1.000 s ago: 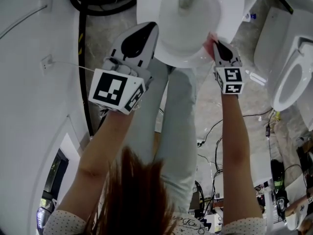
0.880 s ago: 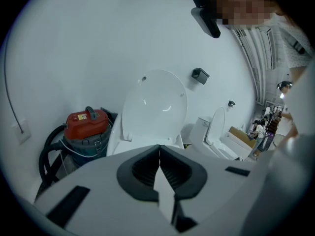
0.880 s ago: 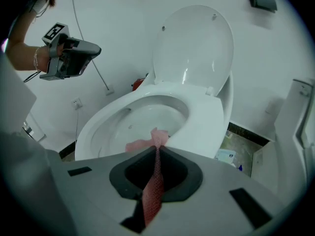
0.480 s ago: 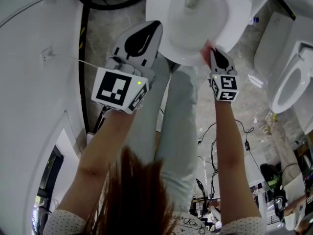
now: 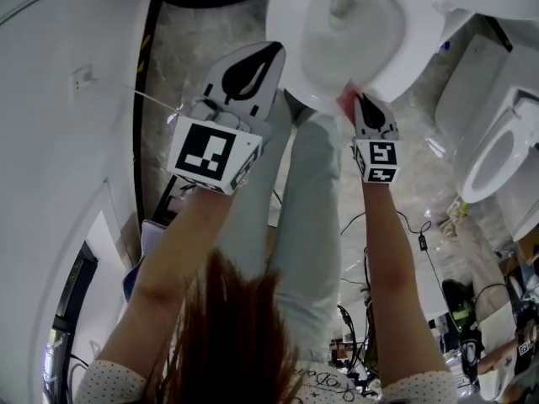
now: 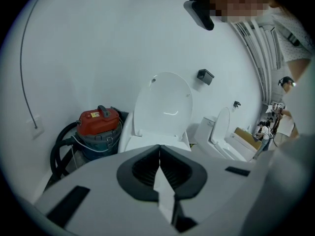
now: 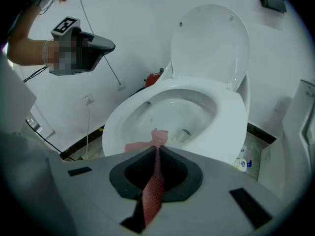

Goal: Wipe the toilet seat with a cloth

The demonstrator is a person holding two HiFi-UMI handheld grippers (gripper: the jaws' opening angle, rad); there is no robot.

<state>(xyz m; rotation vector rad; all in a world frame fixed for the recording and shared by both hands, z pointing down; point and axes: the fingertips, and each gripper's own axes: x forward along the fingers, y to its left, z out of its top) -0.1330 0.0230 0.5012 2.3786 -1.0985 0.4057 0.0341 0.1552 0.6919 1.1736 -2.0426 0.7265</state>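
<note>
One steady sweep is carrying your right claw (image 5: 360, 99), pinching the pink cloth (image 7: 142, 145), from the right side round to the front of the toilet seat (image 7: 234, 122). The cloth is dragging on the front of the seat, so the wipe is progressing. Your left claw (image 5: 271, 50) is hanging pressed together and empty, left of the bowl.

No word, brand or number can be read anywhere. Black-and-white square markers are seen on the cube (image 5: 210, 154) of the left gripper (image 5: 271, 53) and on the cube (image 5: 376, 160) of the right gripper (image 5: 358, 99). Blocky patterns only, no letters or digits. A small yellowish label (image 6: 105, 114) is spotted on top of the red vacuum cleaner (image 6: 98, 122), its print too small to be made out. A white bottle (image 7: 241, 164) with a blue patch is glimpsed on the floor (image 7: 261, 144), and nothing on it can be read.
</note>
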